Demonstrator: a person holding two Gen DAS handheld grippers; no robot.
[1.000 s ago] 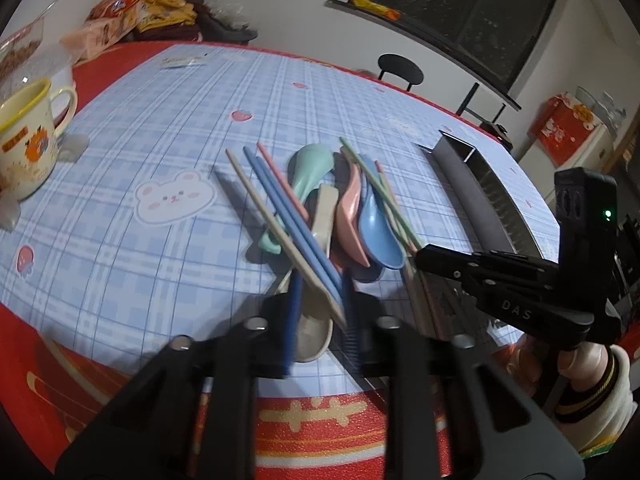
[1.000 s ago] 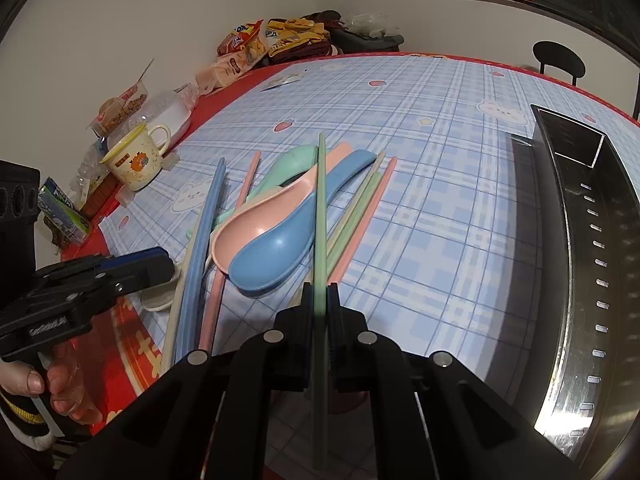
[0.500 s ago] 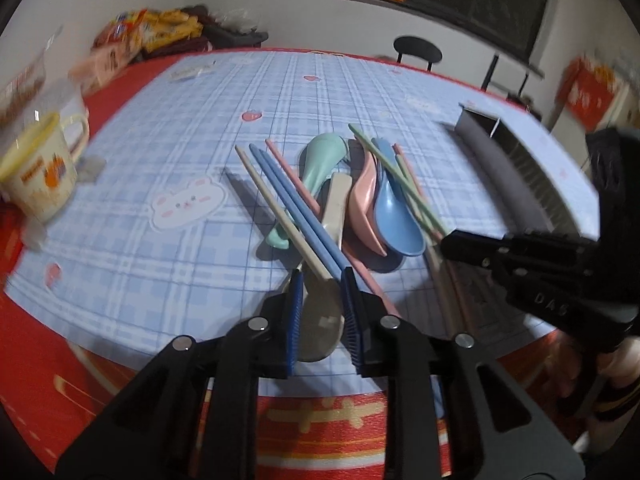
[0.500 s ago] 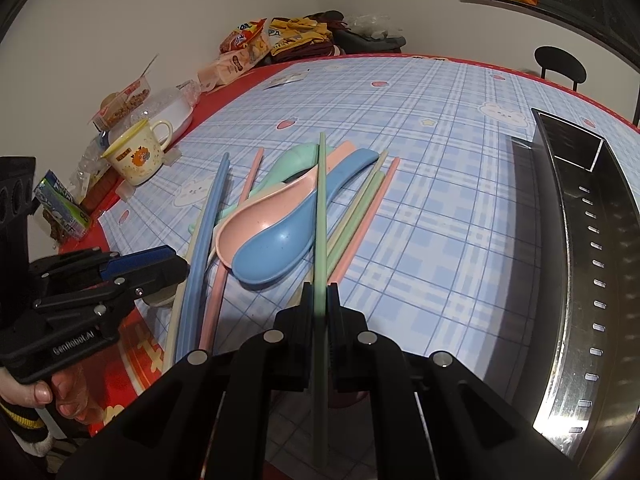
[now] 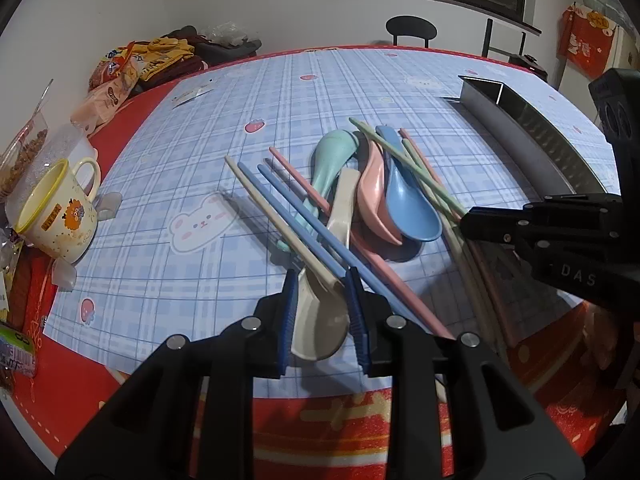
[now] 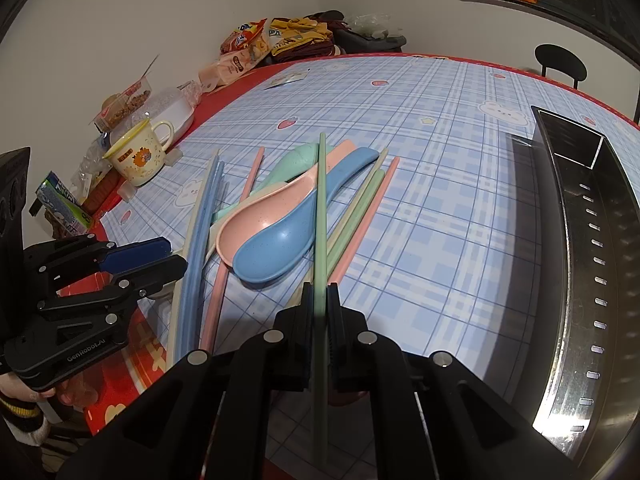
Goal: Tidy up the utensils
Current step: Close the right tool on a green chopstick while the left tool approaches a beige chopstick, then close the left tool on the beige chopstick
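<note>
Left claw (image 5: 323, 312): jaws just widened, straddling the cream spoon's (image 5: 320, 320) bowl, pads apart from it | Right claw (image 6: 320, 300): pinched on a green chopstick (image 6: 321, 216) lying over the pile | Utensils: spoons and chopsticks heaped mid-counter (image 5: 200, 152), blue spoon (image 5: 406, 200) beside pink spoon (image 5: 370, 192) | Steel tray (image 6: 600, 240): right of pile.

The right tongs (image 6: 320, 300) are closed on a green chopstick (image 6: 321, 216). Left of them lie the blue spoon (image 6: 280, 248) and pink spoon (image 6: 260, 220); the metal tray (image 6: 600, 280) is right.
</note>
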